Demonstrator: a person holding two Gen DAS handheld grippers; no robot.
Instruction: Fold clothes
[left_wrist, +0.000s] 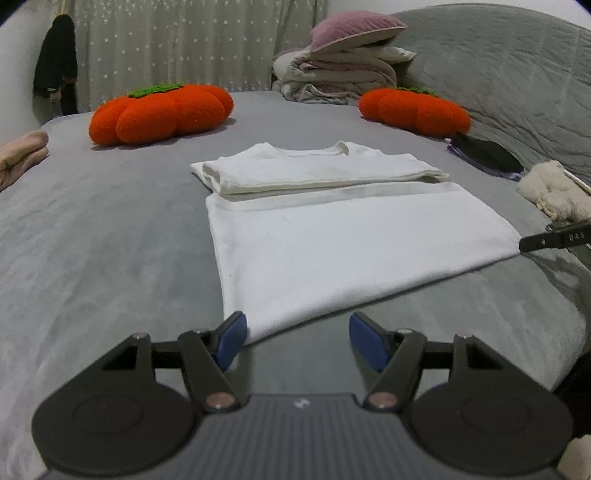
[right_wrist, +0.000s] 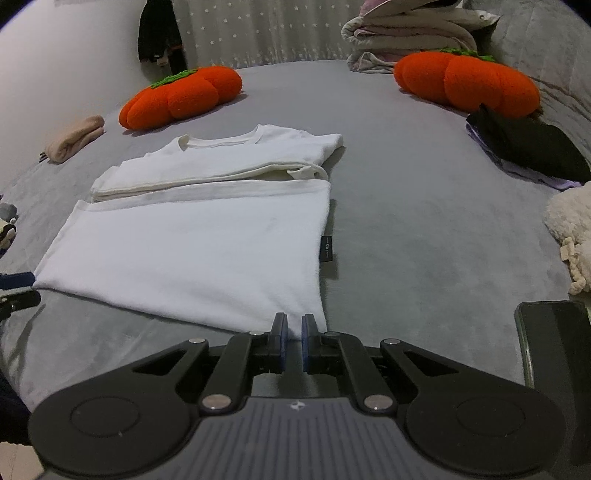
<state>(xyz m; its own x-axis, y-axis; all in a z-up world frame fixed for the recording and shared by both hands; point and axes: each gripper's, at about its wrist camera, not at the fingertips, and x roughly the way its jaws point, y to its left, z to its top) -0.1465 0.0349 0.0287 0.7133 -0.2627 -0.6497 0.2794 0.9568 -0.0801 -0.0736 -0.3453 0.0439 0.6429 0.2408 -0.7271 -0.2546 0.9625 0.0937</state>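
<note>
Grey bed (left_wrist: 92, 229): white shirt (left_wrist: 332, 240) lay flat mid-bed, sleeves folded in, hem toward the near edge for your next fold; your left gripper (left_wrist: 295, 338) stood half open, empty, at one hem corner, your right gripper (right_wrist: 294, 332) pinched shut at the other.

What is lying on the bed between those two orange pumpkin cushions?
Only bare grey bedcover lies between the left cushion and the right cushion, in both views. The white shirt lies nearer the camera.
</note>
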